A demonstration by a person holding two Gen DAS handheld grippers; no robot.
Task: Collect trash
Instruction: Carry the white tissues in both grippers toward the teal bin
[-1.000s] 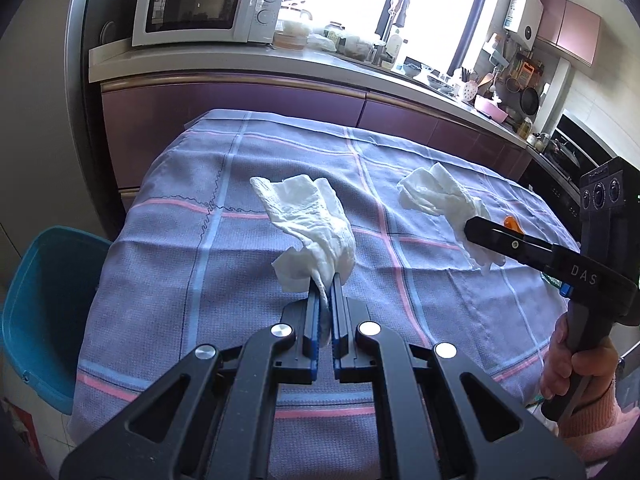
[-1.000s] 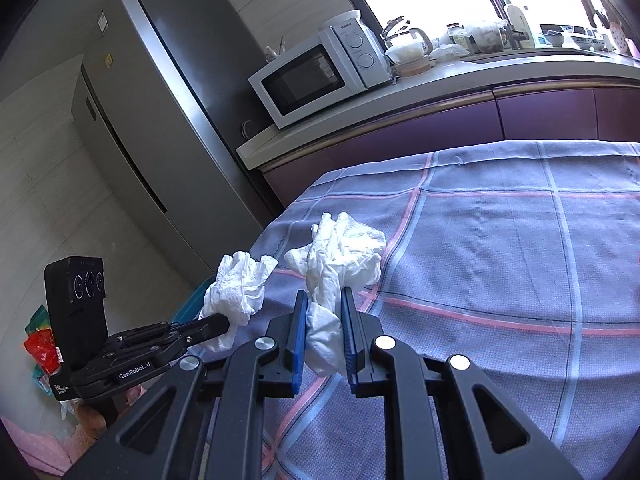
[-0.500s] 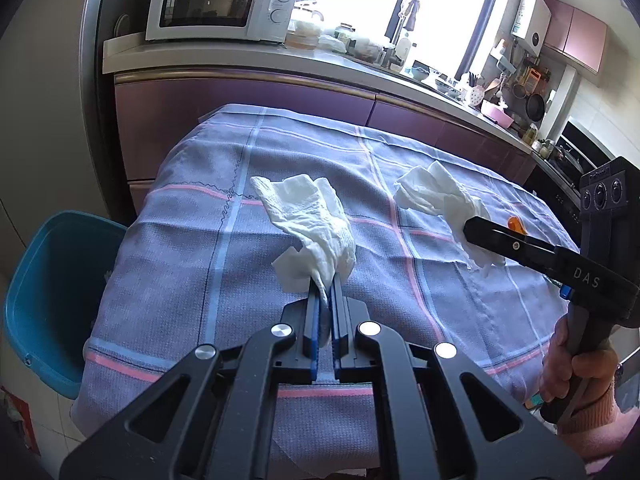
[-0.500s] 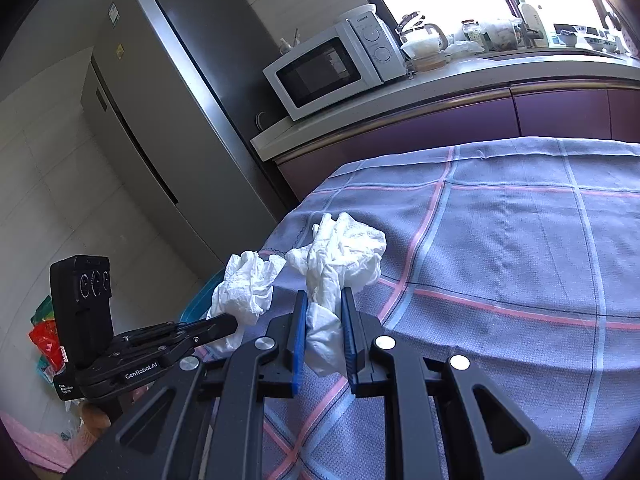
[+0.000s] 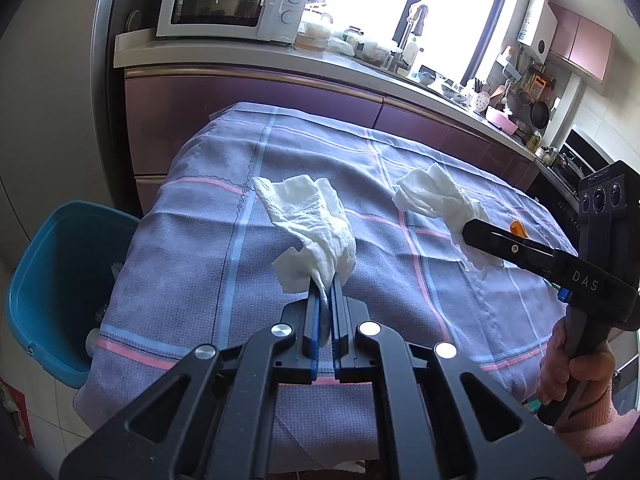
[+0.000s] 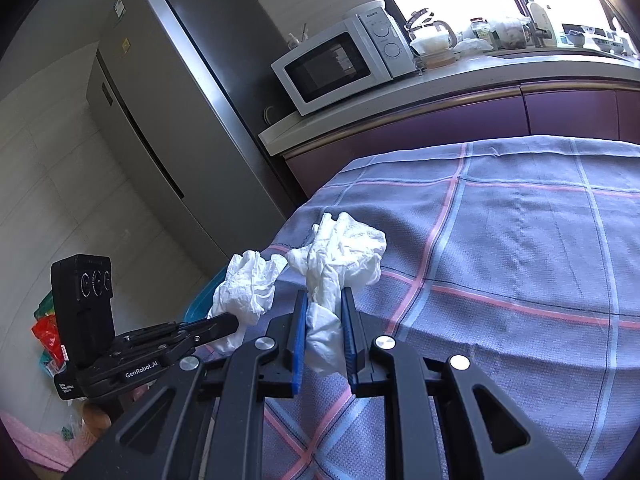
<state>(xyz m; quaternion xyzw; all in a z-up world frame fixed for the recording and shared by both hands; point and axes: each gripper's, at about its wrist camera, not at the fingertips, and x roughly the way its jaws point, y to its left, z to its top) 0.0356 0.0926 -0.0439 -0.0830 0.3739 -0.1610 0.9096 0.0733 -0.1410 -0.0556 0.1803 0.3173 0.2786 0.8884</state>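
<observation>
Jaws of the left gripper (image 5: 325, 300) pinch one crumpled tissue (image 5: 316, 220) above the cloth-covered bench (image 5: 192, 272), blue bin (image 5: 36, 280) to their left, while the right gripper (image 6: 325, 312) pinches the second tissue (image 6: 344, 248).

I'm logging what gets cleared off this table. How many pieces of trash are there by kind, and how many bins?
Crumpled white paper tissues: 2, one in the left gripper, one in the right gripper
Small orange scrap on the cloth: 1
Blue plastic bin: 1
Total: 4
</observation>
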